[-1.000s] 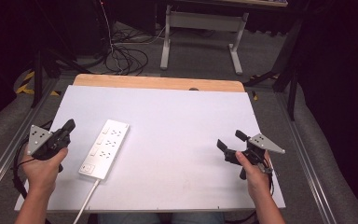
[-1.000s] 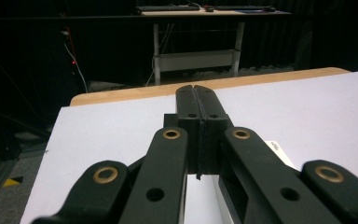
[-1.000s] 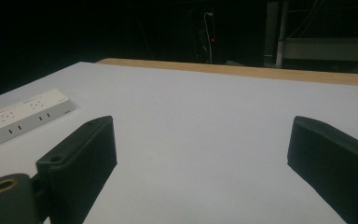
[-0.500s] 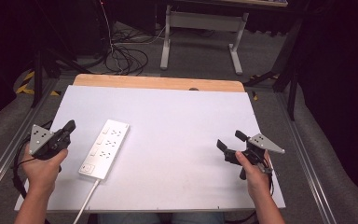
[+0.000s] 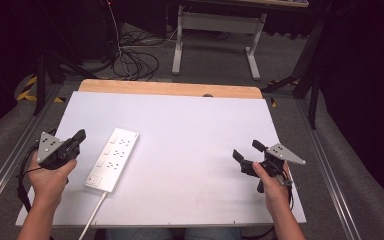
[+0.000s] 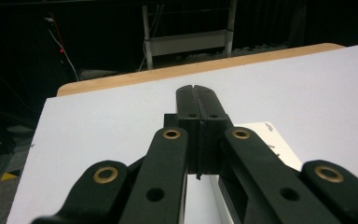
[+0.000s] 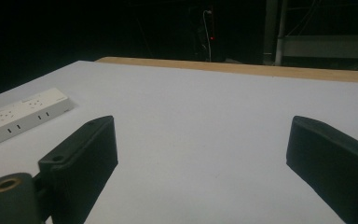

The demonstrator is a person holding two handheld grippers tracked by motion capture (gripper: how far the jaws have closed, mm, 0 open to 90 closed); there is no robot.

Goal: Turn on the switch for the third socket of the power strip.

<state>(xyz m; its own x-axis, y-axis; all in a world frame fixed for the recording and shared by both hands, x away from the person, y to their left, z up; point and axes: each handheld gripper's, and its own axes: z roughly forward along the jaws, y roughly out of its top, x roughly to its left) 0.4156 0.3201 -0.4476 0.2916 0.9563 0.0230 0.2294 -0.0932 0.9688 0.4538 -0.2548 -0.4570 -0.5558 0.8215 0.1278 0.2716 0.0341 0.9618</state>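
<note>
a white power strip (image 5: 111,159) lies on the left of the white table (image 5: 190,130), its cord (image 5: 91,216) running off the near edge, nothing else around it. just left of it the left gripper (image 5: 78,137) is held with jaws pressed together, empty. well apart at right, the right gripper (image 5: 249,151) has its jaws spread wide.

Left hand-held gripper (image 5: 78,136) jaws pressed together, right hand-held gripper (image 5: 248,150) jaws spread wide
</note>
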